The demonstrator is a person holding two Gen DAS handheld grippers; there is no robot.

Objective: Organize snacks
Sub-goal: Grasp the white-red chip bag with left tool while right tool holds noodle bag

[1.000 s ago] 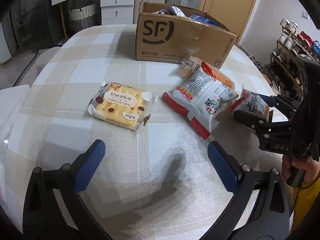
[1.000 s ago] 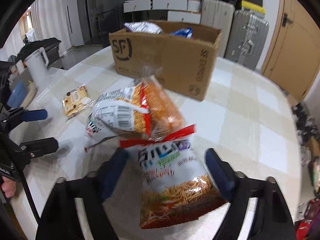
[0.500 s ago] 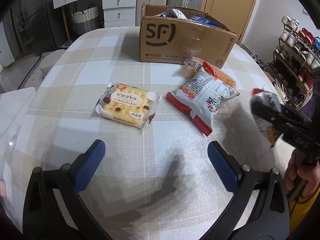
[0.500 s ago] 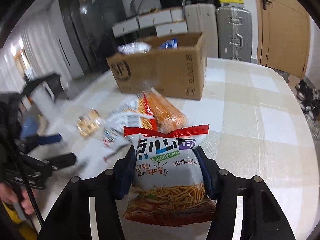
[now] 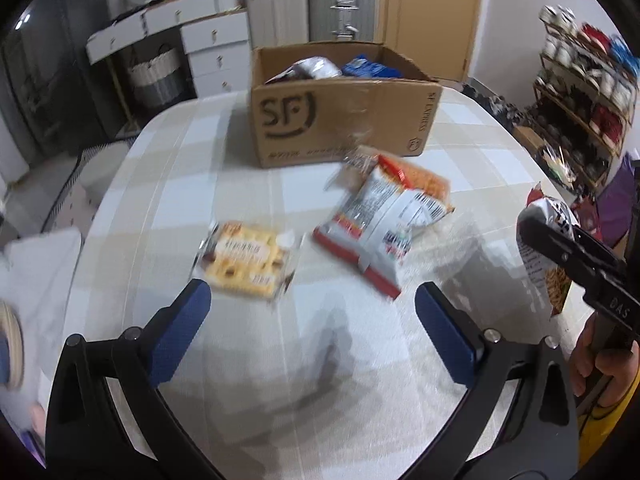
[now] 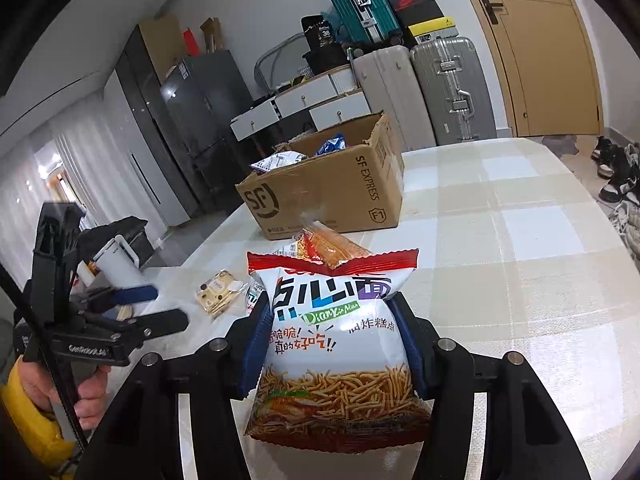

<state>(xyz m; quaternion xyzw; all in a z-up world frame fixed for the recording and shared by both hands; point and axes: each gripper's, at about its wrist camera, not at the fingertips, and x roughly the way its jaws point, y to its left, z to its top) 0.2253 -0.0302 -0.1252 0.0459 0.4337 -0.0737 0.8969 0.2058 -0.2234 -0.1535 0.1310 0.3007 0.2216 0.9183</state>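
Checked tablecloth [image 5: 360, 380] is covering the table, with a cardboard box [image 5: 340, 120] standing at its far side. Right gripper [image 6: 332, 344] is clamping the noodle snack bag [image 6: 336, 352] above the surface. Left gripper [image 5: 312, 320] is hovering, jaws apart, near the biscuit packet [image 5: 248, 258] and white snack bag [image 5: 384, 220].

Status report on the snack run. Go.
Right tongs shut on noodle snack bag, lifted off table. Left tongs open, empty. SF box ahead; orange snack pack lies between.
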